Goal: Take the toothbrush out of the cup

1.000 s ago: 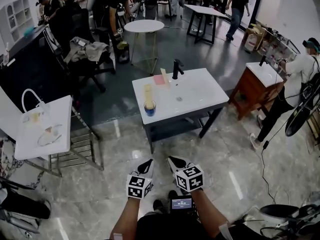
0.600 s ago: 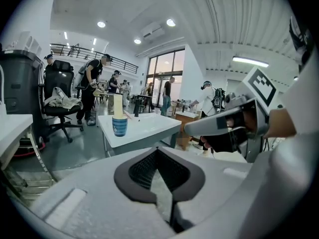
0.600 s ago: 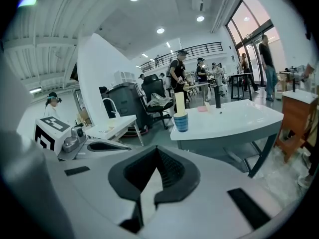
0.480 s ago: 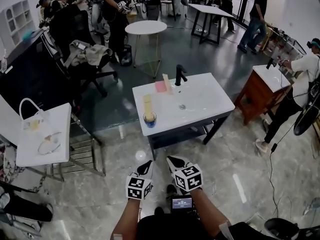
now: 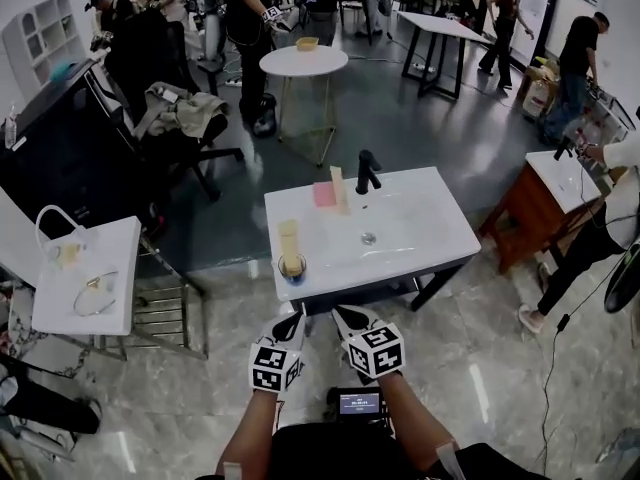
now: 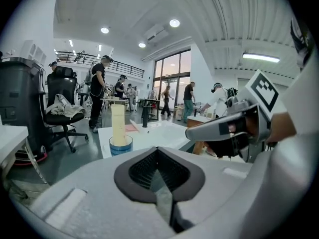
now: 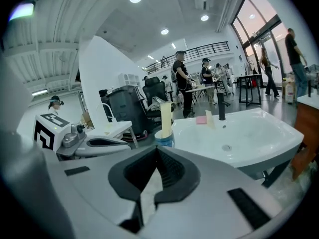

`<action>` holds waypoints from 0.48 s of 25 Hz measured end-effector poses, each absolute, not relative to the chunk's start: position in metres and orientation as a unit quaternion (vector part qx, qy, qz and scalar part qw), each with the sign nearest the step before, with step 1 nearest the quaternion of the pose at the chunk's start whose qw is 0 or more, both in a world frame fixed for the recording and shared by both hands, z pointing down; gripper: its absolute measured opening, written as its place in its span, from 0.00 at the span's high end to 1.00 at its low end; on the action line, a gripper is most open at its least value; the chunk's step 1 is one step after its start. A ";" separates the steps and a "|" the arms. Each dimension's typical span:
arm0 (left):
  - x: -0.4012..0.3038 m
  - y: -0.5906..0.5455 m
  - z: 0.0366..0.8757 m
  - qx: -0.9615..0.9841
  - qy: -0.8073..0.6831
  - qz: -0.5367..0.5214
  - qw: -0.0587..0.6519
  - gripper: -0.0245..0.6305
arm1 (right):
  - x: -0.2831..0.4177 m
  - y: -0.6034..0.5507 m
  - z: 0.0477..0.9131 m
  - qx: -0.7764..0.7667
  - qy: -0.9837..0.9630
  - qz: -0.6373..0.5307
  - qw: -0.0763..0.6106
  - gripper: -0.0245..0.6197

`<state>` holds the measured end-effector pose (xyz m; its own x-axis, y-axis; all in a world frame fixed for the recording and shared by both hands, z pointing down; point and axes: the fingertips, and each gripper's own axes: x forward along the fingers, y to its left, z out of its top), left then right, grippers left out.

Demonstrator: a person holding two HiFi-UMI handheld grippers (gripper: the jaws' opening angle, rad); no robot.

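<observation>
A blue cup [image 5: 292, 269] stands at the front left corner of a white sink top [image 5: 400, 240]. A tall cream toothbrush pack [image 5: 289, 240] sticks upright out of it. My left gripper [image 5: 293, 320] and right gripper [image 5: 345, 318] hang side by side just short of the sink's front edge, both shut and empty. The left gripper view shows the cup [image 6: 120, 146] and toothbrush pack [image 6: 118, 123] ahead of the left gripper [image 6: 157, 151], a little to its left. Ahead of the right gripper [image 7: 157, 151] stand the cup [image 7: 164, 138] and toothbrush pack [image 7: 165, 116].
A black faucet [image 5: 367, 171], a pink pad [image 5: 324, 194] and a cream box [image 5: 338, 188] sit at the sink's back. A small white table [image 5: 85, 273] with a metal rack [image 5: 165, 308] stands left. A wooden vanity [image 5: 545, 203] and a person [image 5: 600, 218] are right.
The sink stand has come much closer in the head view; both grippers have moved forward towards it, still shut and side by side. People in the background have walked on.
</observation>
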<state>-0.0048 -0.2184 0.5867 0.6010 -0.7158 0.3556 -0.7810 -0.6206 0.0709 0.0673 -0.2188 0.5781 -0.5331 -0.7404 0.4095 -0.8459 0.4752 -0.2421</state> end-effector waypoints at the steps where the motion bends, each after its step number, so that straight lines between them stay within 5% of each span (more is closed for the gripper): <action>1: -0.003 -0.224 0.587 0.885 -0.427 0.148 0.112 0.95 | 0.069 -0.225 0.578 0.463 -0.852 0.210 0.126 0.95; 12: -0.007 -0.260 0.597 0.871 -0.450 0.152 0.124 0.95 | 0.061 -0.265 0.590 0.429 -0.864 0.224 0.138 0.95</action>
